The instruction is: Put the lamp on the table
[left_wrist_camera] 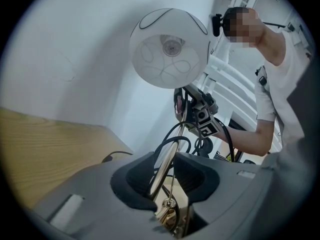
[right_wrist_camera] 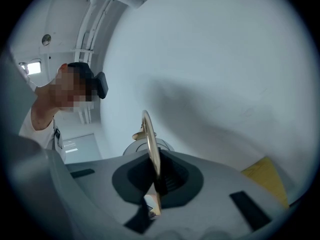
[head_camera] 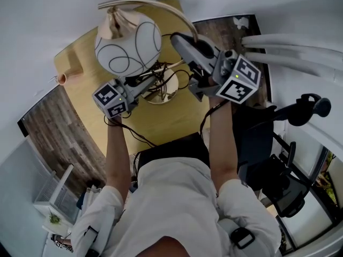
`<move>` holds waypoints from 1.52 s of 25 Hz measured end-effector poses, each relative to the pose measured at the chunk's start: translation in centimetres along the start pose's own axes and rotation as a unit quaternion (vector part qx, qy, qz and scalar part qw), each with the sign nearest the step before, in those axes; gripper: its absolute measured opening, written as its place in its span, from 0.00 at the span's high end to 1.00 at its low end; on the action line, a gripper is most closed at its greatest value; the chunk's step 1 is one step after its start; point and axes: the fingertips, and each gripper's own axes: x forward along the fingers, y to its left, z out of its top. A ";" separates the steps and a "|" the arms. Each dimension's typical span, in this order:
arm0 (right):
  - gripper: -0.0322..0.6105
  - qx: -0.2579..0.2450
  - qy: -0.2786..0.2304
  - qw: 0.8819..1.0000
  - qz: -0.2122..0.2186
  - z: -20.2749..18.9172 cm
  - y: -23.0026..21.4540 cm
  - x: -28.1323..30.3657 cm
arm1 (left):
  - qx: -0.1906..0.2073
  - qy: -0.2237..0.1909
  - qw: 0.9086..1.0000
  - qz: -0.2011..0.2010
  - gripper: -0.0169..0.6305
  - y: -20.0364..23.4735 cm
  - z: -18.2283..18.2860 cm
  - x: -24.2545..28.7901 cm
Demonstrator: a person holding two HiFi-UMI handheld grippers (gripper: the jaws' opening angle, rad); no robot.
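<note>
One lamp (head_camera: 140, 47) is over the yellow tabletop (head_camera: 177, 119). It has one white globe shade (left_wrist_camera: 170, 48) with thin dark line loops, one arched brass rod (head_camera: 161, 6) and one round base (head_camera: 168, 93). The base is near the middle of the tabletop. I cannot tell whether it rests fully on the wood. Black cable (left_wrist_camera: 176, 134) loops around the foot of the rod, and the number of strands is unclear.

Two grippers are on the lamp, each with one marker cube: the left cube (head_camera: 111, 100) and the right cube (head_camera: 239, 79). The left gripper (left_wrist_camera: 167, 176) is low on the rod, just above the base. Its jaws stand partly apart. The rod runs between them, close against the left pad, with a gap on the right, so it is not clamped. The right gripper (right_wrist_camera: 156, 176) is higher on the arch, beside the shade, and its jaws are closed tight on the thin rod.

One small terracotta pot (head_camera: 63, 78) sits at the far left edge of the tabletop, well apart from the lamp. One black office chair (head_camera: 292, 194) stands to the person's right.
</note>
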 end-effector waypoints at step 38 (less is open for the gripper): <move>0.94 -0.043 -0.007 0.999 0.005 -1.5 3.5 -1.4 | 0.036 -0.048 0.996 0.058 0.68 -5.4 5.0 -6.4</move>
